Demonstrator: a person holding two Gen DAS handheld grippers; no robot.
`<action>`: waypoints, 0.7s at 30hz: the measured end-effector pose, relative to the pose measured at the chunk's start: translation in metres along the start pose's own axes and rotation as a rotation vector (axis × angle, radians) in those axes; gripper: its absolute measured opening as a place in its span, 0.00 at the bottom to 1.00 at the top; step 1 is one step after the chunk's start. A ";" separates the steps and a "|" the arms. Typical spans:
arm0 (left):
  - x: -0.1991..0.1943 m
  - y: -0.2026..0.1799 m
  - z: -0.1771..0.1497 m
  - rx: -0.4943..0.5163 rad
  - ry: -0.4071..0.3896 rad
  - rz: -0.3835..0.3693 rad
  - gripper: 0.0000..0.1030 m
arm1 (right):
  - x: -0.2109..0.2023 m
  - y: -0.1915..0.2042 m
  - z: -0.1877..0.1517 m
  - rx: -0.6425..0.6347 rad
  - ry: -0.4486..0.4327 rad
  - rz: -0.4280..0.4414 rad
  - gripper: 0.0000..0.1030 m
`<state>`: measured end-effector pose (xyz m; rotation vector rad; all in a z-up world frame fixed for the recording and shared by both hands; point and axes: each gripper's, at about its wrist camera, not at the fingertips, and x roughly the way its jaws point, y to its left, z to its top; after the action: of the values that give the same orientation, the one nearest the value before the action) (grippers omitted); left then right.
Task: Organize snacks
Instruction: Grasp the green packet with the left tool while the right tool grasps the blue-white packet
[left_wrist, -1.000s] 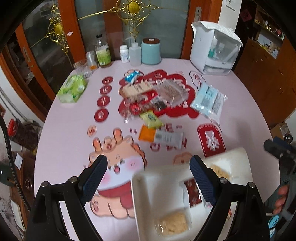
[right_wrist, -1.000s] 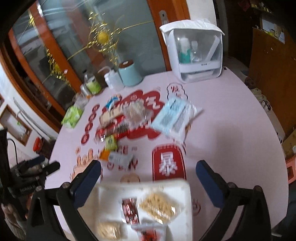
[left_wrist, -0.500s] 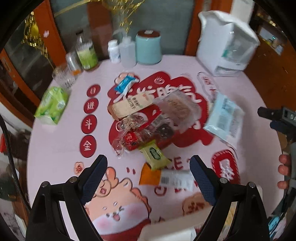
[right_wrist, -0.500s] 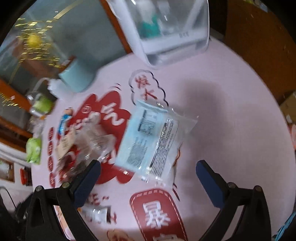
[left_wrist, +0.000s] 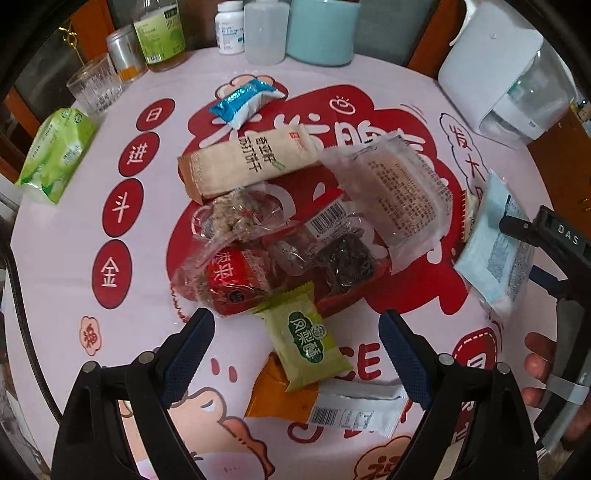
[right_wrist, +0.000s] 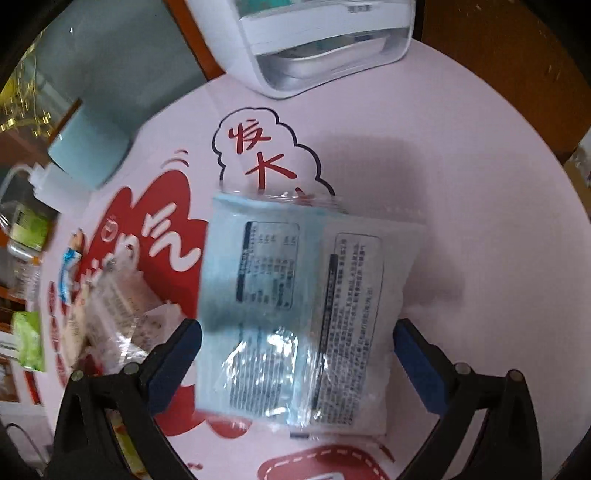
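In the left wrist view my left gripper (left_wrist: 295, 332) hangs open over a heap of snack packets on the pink printed tablecloth (left_wrist: 66, 229). A green pineapple-cake packet (left_wrist: 308, 343) lies between its fingers, untouched, on top of an orange and white packet (left_wrist: 332, 402). Beyond are a red packet (left_wrist: 229, 277), a beige cracker pack (left_wrist: 247, 162), a clear wrapped cake (left_wrist: 395, 192) and a small blue packet (left_wrist: 245, 99). My right gripper (right_wrist: 297, 332) is open and straddles a pale blue and white bag (right_wrist: 295, 302) that lies flat.
A white dispenser box (left_wrist: 502, 70) stands at the back right. A teal canister (left_wrist: 319, 33), bottles (left_wrist: 264, 33) and a glass (left_wrist: 96, 86) line the far edge. A green tissue pack (left_wrist: 55, 155) lies at the left. A hand (left_wrist: 535, 354) holds the right gripper at the right.
Both grippers have come down and moved forward, away from the white tray and over the snack heap. The tray has left both views. The jaws kept their width.
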<state>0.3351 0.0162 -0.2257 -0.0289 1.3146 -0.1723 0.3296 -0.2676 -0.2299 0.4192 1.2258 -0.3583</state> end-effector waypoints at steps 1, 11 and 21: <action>0.003 0.000 0.001 -0.004 0.004 0.005 0.87 | 0.003 0.003 0.000 -0.015 0.005 -0.021 1.00; 0.029 -0.006 0.002 -0.018 0.056 0.026 0.87 | 0.024 0.035 -0.006 -0.162 0.051 -0.131 1.00; 0.036 -0.011 0.000 -0.005 0.066 0.040 0.69 | 0.032 0.029 -0.002 -0.169 0.114 -0.104 0.91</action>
<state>0.3429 0.0000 -0.2589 -0.0007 1.3808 -0.1370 0.3513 -0.2430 -0.2579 0.2334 1.3808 -0.3200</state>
